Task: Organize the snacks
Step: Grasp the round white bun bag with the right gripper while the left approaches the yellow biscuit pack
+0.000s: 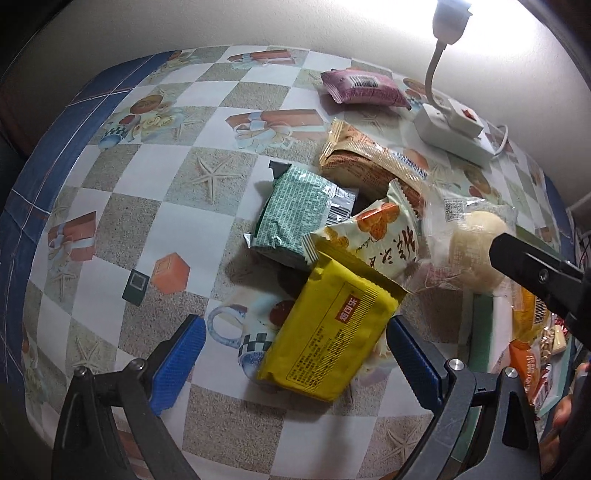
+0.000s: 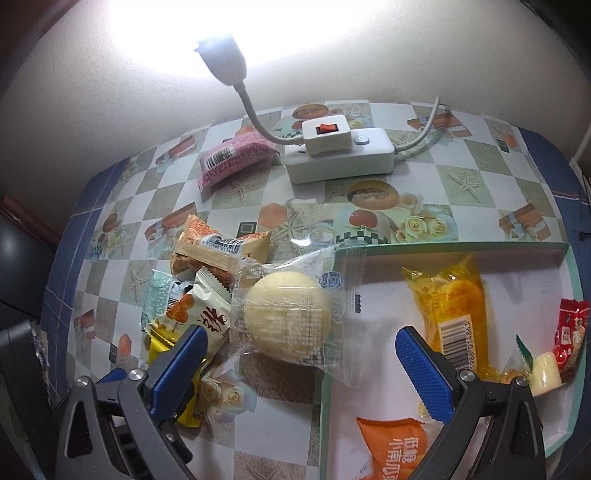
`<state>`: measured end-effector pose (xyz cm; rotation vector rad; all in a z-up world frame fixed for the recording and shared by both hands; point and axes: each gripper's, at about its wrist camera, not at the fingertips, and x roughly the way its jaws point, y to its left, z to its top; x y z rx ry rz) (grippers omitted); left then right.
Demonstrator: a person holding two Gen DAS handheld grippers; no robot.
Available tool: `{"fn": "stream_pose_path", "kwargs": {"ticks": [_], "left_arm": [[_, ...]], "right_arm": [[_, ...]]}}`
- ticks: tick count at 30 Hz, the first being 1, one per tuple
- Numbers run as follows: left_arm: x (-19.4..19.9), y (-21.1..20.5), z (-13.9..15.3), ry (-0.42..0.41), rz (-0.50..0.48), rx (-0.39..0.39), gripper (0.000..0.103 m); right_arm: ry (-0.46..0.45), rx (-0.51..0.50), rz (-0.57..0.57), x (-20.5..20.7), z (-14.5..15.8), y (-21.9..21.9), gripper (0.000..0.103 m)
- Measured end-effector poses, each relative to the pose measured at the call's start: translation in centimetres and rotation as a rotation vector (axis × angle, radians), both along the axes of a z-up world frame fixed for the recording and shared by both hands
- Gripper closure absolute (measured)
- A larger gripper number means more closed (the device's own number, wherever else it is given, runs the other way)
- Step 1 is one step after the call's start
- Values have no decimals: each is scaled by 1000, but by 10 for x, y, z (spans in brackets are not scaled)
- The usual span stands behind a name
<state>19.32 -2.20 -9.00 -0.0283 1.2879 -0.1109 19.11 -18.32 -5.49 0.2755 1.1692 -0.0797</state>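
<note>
Yellow packet (image 1: 332, 332) between spread left fingers (image 1: 181, 354).

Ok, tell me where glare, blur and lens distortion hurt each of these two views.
Left wrist view: the lamp burns out the top right wall; the table edge bows from the fisheye; the clear-wrapped bun is smeared. Right wrist view: the lamp washes out the wall behind it; the box rim curves; the bun's wrapper catches reflections but stays readable.

Wall: plain white wall (image 2: 369, 66), brightly lit.
Light: gooseneck lamp (image 2: 221, 55) glowing.
Table: checkered seaside-print tablecloth (image 1: 155, 177).
</note>
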Motion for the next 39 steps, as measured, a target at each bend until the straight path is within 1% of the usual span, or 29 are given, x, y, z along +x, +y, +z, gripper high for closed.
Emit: {"fn": "stream_pose_path", "kwargs": {"ticks": [5, 7, 12, 14, 15, 16, 20, 22, 23, 24, 27, 28, 33, 35, 39], "left_arm": [[1, -9, -7, 6, -18, 20, 6], [3, -12, -9, 6, -23, 22, 10], [6, -16, -16, 19, -21, 15, 15], [6, -15, -17, 20, -13, 7, 18], [6, -15, -17, 20, -9, 8, 21], [7, -15, -18, 20, -7, 11, 24], [3, -11, -16, 17, -5, 4, 30], [3, -10, -15, 12, -4, -3, 41], [4, -10, -14, 10, -3, -7, 44], [4, -8, -13, 9, 0, -13, 48], [4, -5, -12, 9, 9, -19, 49], [5, -3, -11, 8, 12, -22, 49], [5, 7, -8, 2, 38, -33, 49], [4, 11, -5, 0, 47, -37, 49], [3, 21, 2, -10, 70, -51, 49]], "right_arm": [[19, -35, 25, 9, -8, 10, 0], [25, -40, 38, 13, -12, 14, 1], [44, -42, 42, 17, -22, 21, 2], [48, -61, 44, 19, -25, 24, 5], [50, -69, 47, 20, -26, 25, 7], [53, -74, 46, 21, -26, 25, 11], [55, -70, 40, 21, -29, 24, 15], [53, -72, 42, 20, -29, 24, 19], [52, -72, 43, 20, -29, 24, 20], [51, -70, 44, 20, -29, 24, 21], [48, -58, 41, 17, -29, 23, 24], [48, -53, 41, 17, -29, 23, 27], [39, -36, 33, 11, -27, 22, 33], [33, -29, 27, 7, -25, 21, 37], [20, -12, 13, 1, -22, 20, 40]]}}
